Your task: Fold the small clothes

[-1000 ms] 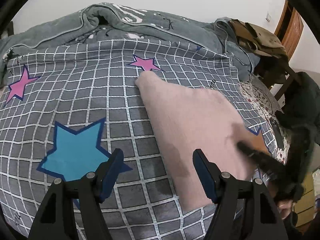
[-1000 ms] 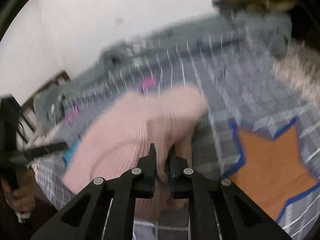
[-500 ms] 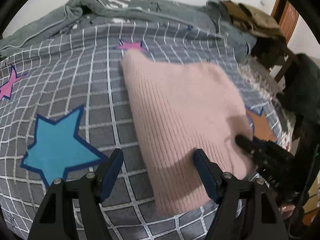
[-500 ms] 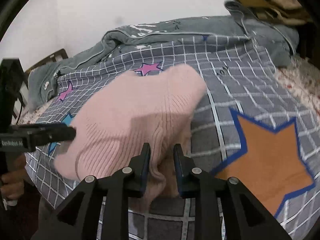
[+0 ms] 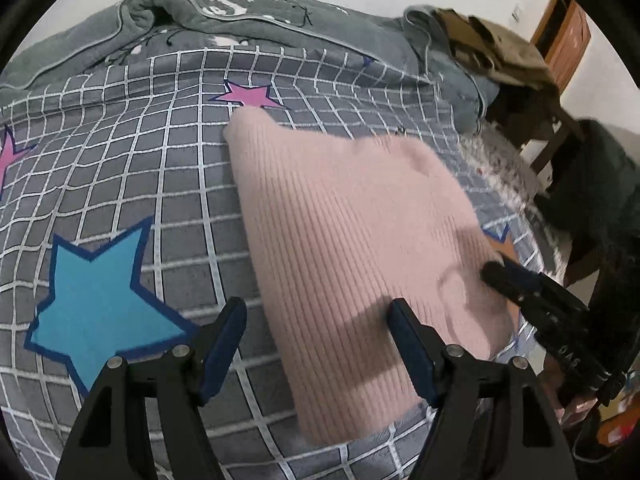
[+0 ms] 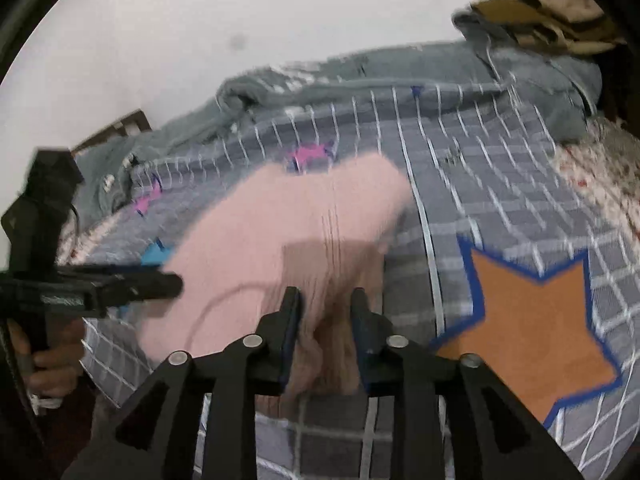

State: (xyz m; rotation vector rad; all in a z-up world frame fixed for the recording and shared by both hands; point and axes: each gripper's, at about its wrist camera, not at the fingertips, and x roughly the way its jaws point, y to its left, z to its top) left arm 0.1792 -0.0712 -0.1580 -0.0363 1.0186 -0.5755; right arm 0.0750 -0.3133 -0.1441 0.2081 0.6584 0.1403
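Lying folded flat on the checked bed cover (image 5: pixel 120 184), the pink knit garment (image 5: pixel 352 232) looks nearly finished; right gripper (image 6: pixel 326 300) jaws are opening off its near edge, left gripper (image 5: pixel 316 320) gapes empty.

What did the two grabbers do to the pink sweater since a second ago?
The right gripper was pinching the pink sweater; now its fingers are opening and letting go, with the knit loose between them. The sweater came down flat on the checked bedspread. The left gripper stayed open and empty, and the grey blanket behind didn't move.
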